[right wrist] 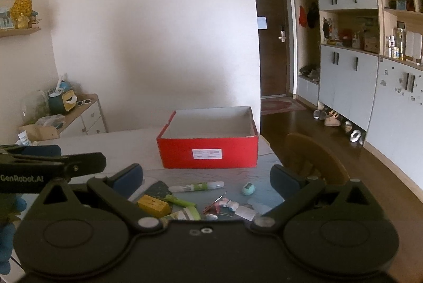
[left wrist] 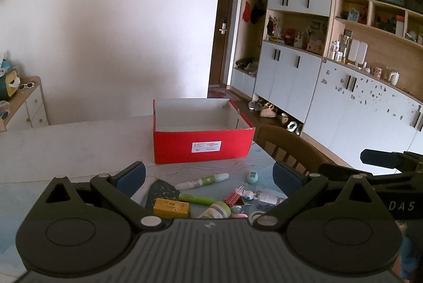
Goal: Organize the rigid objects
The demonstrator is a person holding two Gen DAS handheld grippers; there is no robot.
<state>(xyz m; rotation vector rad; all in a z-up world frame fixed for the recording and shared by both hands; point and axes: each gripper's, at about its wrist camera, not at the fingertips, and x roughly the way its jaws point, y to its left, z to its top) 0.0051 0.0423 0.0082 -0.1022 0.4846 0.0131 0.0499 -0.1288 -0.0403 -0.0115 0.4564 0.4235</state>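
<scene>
A red open box (left wrist: 202,148) with a white inside stands on the table; it also shows in the right wrist view (right wrist: 208,153) and looks empty. Before it lie small items: a white-green marker (left wrist: 202,181), a yellow box (left wrist: 171,207), a teal egg-shaped timer (left wrist: 252,176), a green-handled scraper (left wrist: 169,190), a jar (left wrist: 215,210) and pink clips (left wrist: 234,197). The marker (right wrist: 197,187), yellow box (right wrist: 153,205) and timer (right wrist: 248,189) show in the right wrist view too. My left gripper (left wrist: 208,178) and right gripper (right wrist: 207,181) are both open and empty above the items.
A wooden chair (right wrist: 314,161) stands at the table's right edge. A low drawer cabinet (right wrist: 84,119) with clutter is at the far left. White cupboards and shelves (left wrist: 343,87) line the right wall. The right gripper's body (left wrist: 383,158) shows at right in the left wrist view.
</scene>
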